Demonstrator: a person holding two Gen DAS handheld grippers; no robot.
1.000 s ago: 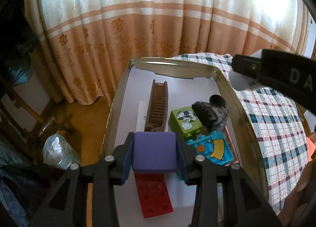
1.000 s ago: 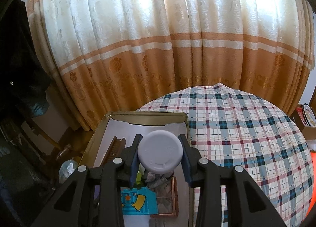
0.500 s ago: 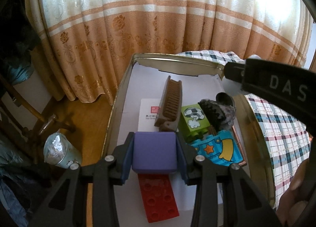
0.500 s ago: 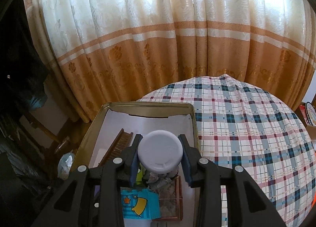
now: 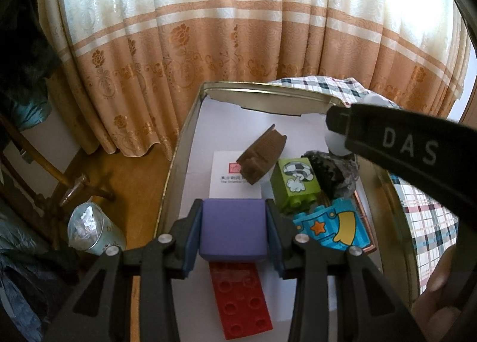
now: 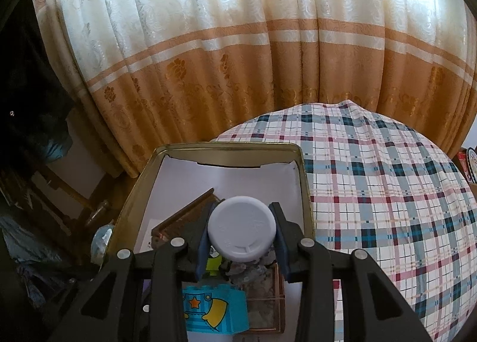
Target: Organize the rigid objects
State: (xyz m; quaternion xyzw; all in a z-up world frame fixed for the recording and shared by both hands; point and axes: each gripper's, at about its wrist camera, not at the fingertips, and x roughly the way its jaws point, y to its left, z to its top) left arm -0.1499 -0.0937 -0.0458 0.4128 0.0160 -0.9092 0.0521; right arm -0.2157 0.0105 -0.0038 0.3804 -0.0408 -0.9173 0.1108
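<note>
Left hand-held gripper [image 5: 233,230] clenched on a purple block [image 5: 233,228], held above a red plate [image 5: 241,300] at the near end of the tin tray [image 5: 176,163]. Right hand-held gripper [image 6: 242,233] clamped on a white cap [image 6: 242,231], over the same tray. Further in: blue brick [image 5: 334,227], green brick [image 5: 296,184], grey stone [image 5: 334,173], brown comb [image 5: 262,158] tilted on a card. Beyond, checked cloth [image 6: 387,193] and curtain [image 5: 238,29].

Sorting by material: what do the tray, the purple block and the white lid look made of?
Tray: thin metal, gold-toned and shiny, judging by its glinting rolled rim; white paper lines it.
Purple block: probably foam or matte plastic; flat, dull faces with soft edges, no glare.
White lid: likely moulded plastic, smooth satin, with a faint raised seam mark.
</note>
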